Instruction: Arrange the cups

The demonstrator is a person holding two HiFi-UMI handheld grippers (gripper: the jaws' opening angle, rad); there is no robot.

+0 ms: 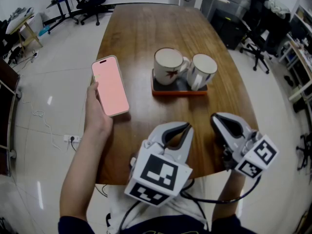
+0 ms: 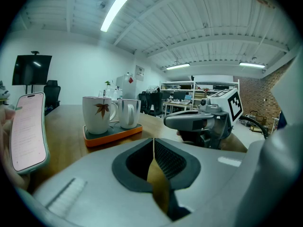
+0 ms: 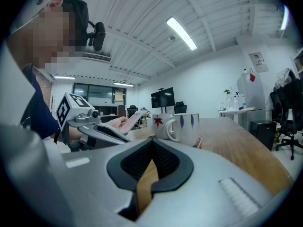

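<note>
Left tool (image 1: 186,127): jaws together, empty.
Right tool (image 1: 215,117): jaws together, empty.
Mugs (image 1: 168,65): both on orange tray (image 1: 178,92).
Phone (image 1: 111,87): in hand (image 1: 97,113).

Cups (image 1: 170,66) on tray (image 1: 178,93) (perhaps touching)

Bright even light from ceiling tube lamps (image 2: 114,11), soft shadows, sharp focus, strong fisheye bending at edges

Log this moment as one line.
left gripper: shut, empty | right gripper: shut, empty | leaf cup, striped cup: side by side on orange tray | hand: holding phone
</note>
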